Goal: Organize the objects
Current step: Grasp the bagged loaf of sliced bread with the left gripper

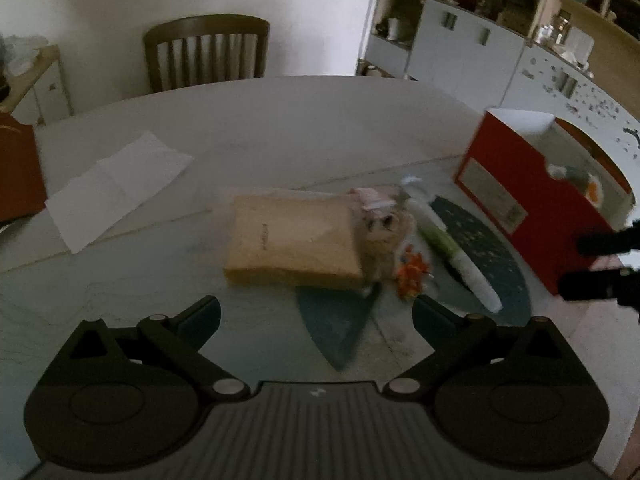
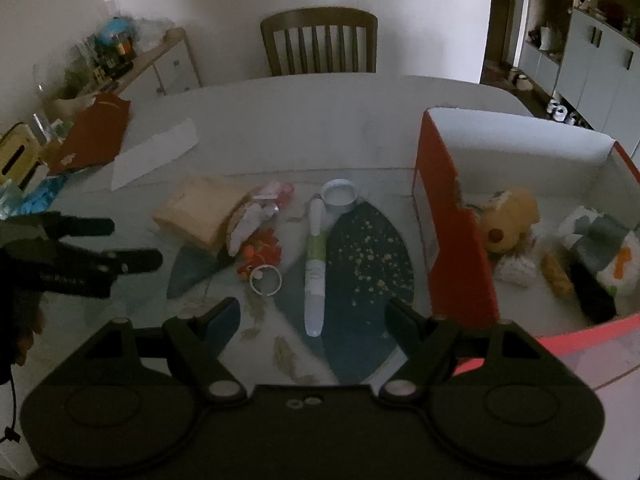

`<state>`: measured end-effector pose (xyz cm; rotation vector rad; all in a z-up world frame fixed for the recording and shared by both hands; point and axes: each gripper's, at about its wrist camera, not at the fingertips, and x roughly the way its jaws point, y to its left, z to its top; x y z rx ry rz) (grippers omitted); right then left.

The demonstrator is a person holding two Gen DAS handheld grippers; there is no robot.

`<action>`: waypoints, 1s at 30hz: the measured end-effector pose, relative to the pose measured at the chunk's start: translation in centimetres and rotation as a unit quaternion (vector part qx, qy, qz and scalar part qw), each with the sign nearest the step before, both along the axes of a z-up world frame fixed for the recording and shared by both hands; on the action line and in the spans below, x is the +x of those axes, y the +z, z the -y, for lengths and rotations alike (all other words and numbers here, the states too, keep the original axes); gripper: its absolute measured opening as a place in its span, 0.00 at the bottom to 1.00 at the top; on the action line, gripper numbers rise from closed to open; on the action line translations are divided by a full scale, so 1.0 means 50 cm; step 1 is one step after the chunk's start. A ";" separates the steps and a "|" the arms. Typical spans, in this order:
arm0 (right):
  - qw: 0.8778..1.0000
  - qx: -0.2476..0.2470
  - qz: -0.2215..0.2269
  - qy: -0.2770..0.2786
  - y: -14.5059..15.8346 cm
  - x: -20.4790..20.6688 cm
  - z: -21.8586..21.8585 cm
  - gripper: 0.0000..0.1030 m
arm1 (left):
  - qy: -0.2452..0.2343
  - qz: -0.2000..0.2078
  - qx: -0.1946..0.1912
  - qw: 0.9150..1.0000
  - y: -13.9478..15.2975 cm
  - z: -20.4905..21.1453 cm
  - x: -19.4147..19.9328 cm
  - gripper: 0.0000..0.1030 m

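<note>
A tan flat package (image 1: pixel 294 242) (image 2: pixel 198 212) lies mid-table beside a pink-and-white small toy (image 2: pixel 260 210) (image 1: pixel 380 210), an orange trinket (image 2: pixel 260 254) (image 1: pixel 412 274), a metal ring (image 2: pixel 266 280) and a white-green tube (image 2: pixel 316 264) (image 1: pixel 452 244). A red box (image 2: pixel 452 240) (image 1: pixel 508 184) at right holds a yellow plush (image 2: pixel 506 220) and other items. My left gripper (image 1: pixel 316 314) is open and empty, short of the package. My right gripper (image 2: pixel 314 316) is open and empty over the tube's near end.
A round white lid (image 2: pixel 339 194) stands past the tube. A white paper sheet (image 1: pixel 116 184) and a red-brown bag (image 2: pixel 94 136) lie at far left. A wooden chair (image 2: pixel 320 42) stands behind the table (image 1: pixel 280 120). Cupboards stand to the right.
</note>
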<state>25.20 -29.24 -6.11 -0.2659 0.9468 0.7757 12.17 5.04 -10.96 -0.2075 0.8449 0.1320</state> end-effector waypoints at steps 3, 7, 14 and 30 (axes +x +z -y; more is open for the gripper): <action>1.000 -0.003 -0.002 0.007 -0.006 0.006 -0.016 0.77 | 0.006 0.003 0.008 1.000 0.002 -0.018 0.019 0.99; 1.000 -0.009 -0.004 0.019 -0.014 0.016 -0.034 0.77 | -0.016 0.016 0.031 0.999 0.018 -0.041 0.048 0.99; 0.999 -0.025 -0.014 0.025 -0.035 0.026 -0.054 0.77 | -0.172 0.030 0.055 0.983 0.019 -0.068 0.092 0.99; 0.998 -0.051 -0.037 0.029 -0.076 0.058 -0.081 0.77 | -0.401 -0.017 0.182 0.897 -0.028 -0.042 0.188 0.99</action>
